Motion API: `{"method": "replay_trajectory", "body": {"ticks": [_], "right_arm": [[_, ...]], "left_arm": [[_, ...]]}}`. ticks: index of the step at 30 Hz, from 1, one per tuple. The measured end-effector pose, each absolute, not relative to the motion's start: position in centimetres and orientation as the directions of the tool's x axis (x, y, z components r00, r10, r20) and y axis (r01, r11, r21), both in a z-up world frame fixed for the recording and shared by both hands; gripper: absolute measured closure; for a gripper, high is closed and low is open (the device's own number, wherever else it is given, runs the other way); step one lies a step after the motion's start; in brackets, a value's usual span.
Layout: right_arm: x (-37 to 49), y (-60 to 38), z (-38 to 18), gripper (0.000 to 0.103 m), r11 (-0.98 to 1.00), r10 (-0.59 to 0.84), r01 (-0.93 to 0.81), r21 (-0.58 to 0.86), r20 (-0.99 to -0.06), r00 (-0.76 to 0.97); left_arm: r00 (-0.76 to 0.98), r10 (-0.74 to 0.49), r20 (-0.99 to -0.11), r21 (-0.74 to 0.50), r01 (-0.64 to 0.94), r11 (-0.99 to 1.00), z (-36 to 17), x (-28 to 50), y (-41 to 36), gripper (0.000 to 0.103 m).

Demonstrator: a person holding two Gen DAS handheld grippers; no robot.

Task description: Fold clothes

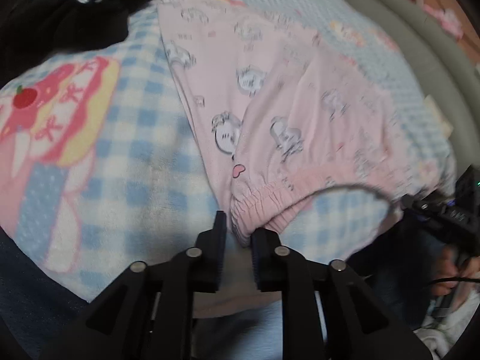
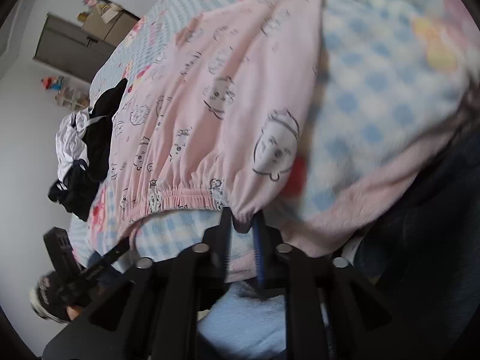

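Our left gripper (image 1: 238, 234) has its fingers drawn in on one end of the elastic waistband (image 1: 270, 195) of the pink pants (image 1: 270, 102), the gathered corner pinched between the pads. Our right gripper (image 2: 244, 225) is closed the same way on the other end of the waistband (image 2: 186, 196), a small bunch of pink cloth caught between its fingers, one of which shows a blue pad (image 2: 258, 252).

Between the two grips the waistband sags in a shallow arc, lifted off the blanket (image 1: 129, 156) so that checked fabric shows under it. Beyond the band the pants (image 2: 228, 84) lie stretched away from us across the bed, printed with small cartoon faces (much of the print is blurred in both views). The blanket is blue-and-white check with pink and yellow cartoon patches.

Farther out, a heap of dark clothes (image 1: 69, 12) lies beside the far part of the pants, with something white mixed in; the right wrist view shows the same heap (image 2: 87, 150) near the bed's edge. A grey padded rim (image 1: 399, 30) curves along the far side of the bed. In the right wrist view a cabinet (image 2: 75, 48) stands against the white wall.
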State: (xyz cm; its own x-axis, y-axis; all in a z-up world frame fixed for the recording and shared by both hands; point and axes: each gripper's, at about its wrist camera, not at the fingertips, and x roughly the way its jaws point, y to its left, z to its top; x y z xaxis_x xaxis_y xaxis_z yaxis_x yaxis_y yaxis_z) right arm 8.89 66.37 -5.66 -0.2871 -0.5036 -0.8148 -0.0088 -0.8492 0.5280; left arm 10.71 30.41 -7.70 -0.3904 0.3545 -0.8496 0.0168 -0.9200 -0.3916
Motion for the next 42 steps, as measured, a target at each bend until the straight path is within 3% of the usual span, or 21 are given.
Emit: {"method": "replay_trajectory", "body": {"ticks": [2,5,10,13,14,16,17,18,23,25,28,30,31,32,34,40,42], "right_arm": [[9.0,66.7,-4.3,0.067,-0.863,-0.482,0.022,0.505,-0.809,-0.336],[8.4,67.5,-3.4,0.056,-0.877,-0.448,0.012,0.480,-0.808,-0.383],[4.7,68.7,-5.9,0.052,-0.883,-0.421,-0.047,0.467,-0.833,-0.360],[1.9,69.4,-7.7,0.051,-0.854,-0.455,-0.096,0.511,-0.824,-0.338],[1.2,69.5,-8.0,0.054,-0.842,-0.467,-0.109,0.529,-0.814,-0.344],[0.3,69.6,-8.3,0.077,-0.836,-0.473,-0.109,0.538,-0.806,-0.356],[0.4,69.7,-7.9,0.088,-0.838,-0.470,-0.101,0.536,-0.804,-0.365],[0.4,69.8,-7.6,0.095,-0.841,-0.466,-0.094,0.533,-0.802,-0.373],[1.1,70.8,-6.1,0.099,-0.872,-0.413,-0.079,0.483,-0.811,-0.414],[1.5,71.4,-6.7,0.100,-0.906,-0.338,-0.101,0.411,-0.847,-0.411],[1.7,71.8,-7.4,0.098,-0.893,-0.368,-0.106,0.437,-0.845,-0.389],[1.8,72.5,-6.3,0.096,-0.872,-0.400,-0.103,0.478,-0.818,-0.414],[1.7,72.9,-5.6,0.093,-0.870,-0.398,-0.098,0.483,-0.805,-0.439],[1.5,73.3,-4.8,0.086,-0.871,-0.390,-0.095,0.482,-0.795,-0.465],[0.5,73.9,-4.3,0.074,-0.880,-0.354,-0.115,0.460,-0.799,-0.487],[-5.6,73.7,-6.0,0.071,-0.879,-0.365,-0.131,0.458,-0.824,-0.433],[-6.6,73.0,-6.4,0.066,-0.892,-0.357,-0.112,0.437,-0.836,-0.418]], "left_arm": [[-0.436,0.422,-0.795,-0.475,0.012,-0.880,-6.6,11.1,28.9,0.066],[-0.483,0.471,-0.738,-0.554,0.035,-0.832,-5.9,11.0,26.6,0.064],[-0.476,0.433,-0.765,-0.563,0.168,-0.809,-7.9,7.3,23.3,0.064],[-0.464,0.491,-0.737,-0.633,0.221,-0.742,-9.8,4.5,22.3,0.064],[-0.456,0.500,-0.736,-0.640,0.227,-0.734,-10.2,3.8,22.4,0.064],[-0.440,0.513,-0.737,-0.644,0.226,-0.731,-10.8,2.8,23.0,0.075],[-0.441,0.500,-0.745,-0.628,0.211,-0.749,-10.4,2.6,23.9,0.096],[-0.454,0.464,-0.761,-0.597,0.208,-0.775,-9.9,2.7,24.1,0.098],[-0.512,0.278,-0.813,-0.464,0.280,-0.840,-8.3,4.0,22.4,0.101],[-0.496,0.260,-0.829,-0.454,0.323,-0.830,-9.4,4.7,21.1,0.101],[-0.504,0.297,-0.811,-0.493,0.313,-0.812,-9.5,4.1,20.6,0.099],[-0.519,0.322,-0.792,-0.522,0.302,-0.798,-9.2,3.6,20.2,0.081],[-0.526,0.334,-0.782,-0.536,0.296,-0.790,-9.1,3.3,20.1,0.063],[-0.533,0.345,-0.772,-0.550,0.290,-0.783,-9.0,3.0,19.9,0.059],[-0.547,0.368,-0.752,-0.578,0.278,-0.767,-8.8,2.5,19.6,0.059],[-0.516,0.387,-0.764,-0.576,0.277,-0.769,-9.8,-3.6,19.4,0.059],[-0.497,0.389,-0.776,-0.564,0.269,-0.781,-10.2,-4.8,19.9,0.068]]}}
